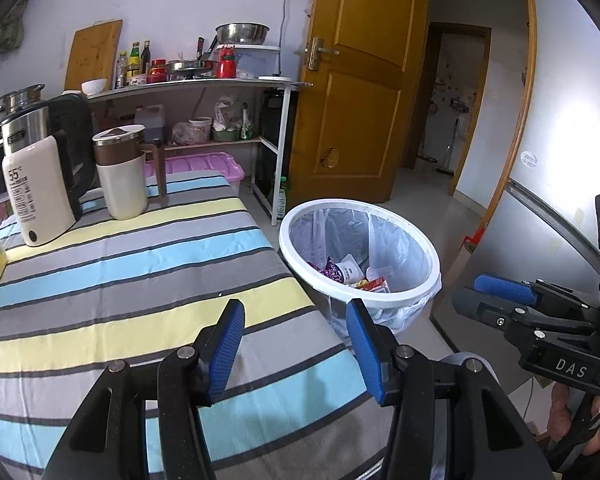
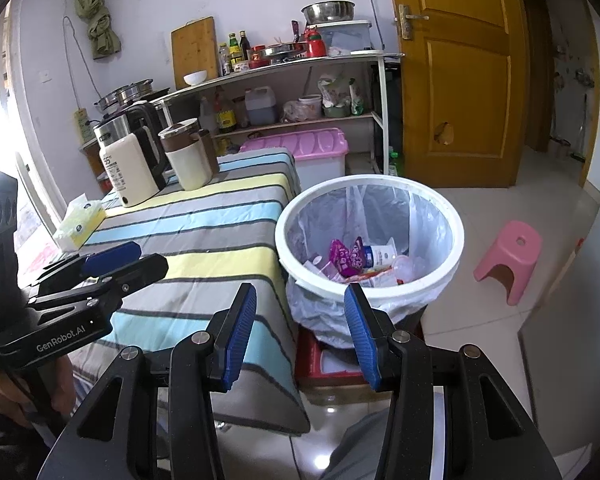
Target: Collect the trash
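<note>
Left gripper (image 1: 296,344), marked "GenRobot.AI", and right gripper (image 2: 300,332), marked "DAS", both spread and empty above the striped tablecloth (image 1: 120,272). Wrappers (image 2: 346,258) lie inside the lined white bin (image 2: 370,284) beside the table. Cream kettle (image 1: 36,196) reads "55°C".

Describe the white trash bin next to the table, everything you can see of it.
The trash bin is round, with a thick white rim that looks like plastic, lined with a thin translucent bag whose edge spills out below the rim. It stands upright beside the striped table, apparently on a red base. Inside lie wrappers: a purple packet, a small white cup, red and white scraps. It is well short of full. Neither gripper touches it.
</note>
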### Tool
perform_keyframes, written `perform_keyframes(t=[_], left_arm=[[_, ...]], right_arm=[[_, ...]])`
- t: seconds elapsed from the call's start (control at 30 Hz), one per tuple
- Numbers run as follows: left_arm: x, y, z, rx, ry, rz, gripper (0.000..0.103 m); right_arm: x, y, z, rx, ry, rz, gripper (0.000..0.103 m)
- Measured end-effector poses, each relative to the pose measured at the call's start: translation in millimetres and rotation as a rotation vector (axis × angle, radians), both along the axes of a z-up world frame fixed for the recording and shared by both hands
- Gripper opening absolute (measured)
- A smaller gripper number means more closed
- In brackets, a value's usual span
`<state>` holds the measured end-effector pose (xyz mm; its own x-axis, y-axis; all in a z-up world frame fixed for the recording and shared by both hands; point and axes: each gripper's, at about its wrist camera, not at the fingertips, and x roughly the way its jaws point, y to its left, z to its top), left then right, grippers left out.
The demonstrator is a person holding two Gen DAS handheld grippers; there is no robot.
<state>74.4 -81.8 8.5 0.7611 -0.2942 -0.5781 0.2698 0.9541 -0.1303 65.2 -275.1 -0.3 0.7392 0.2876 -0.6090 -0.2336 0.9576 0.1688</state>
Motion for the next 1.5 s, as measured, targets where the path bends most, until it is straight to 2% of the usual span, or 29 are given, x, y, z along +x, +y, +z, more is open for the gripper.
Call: perform_keyframes(t=[0.57, 1.5], left_arm=[[-18, 2, 3, 0.01, -0.017, 0.021, 0.053], [-16, 2, 5, 0.025, -0.012, 0.022, 0.053]], right_arm=[[-16, 1, 4, 0.001, -0.029, 0.011, 0.047], [-17, 3, 5, -0.002, -0.031, 0.011, 0.047]])
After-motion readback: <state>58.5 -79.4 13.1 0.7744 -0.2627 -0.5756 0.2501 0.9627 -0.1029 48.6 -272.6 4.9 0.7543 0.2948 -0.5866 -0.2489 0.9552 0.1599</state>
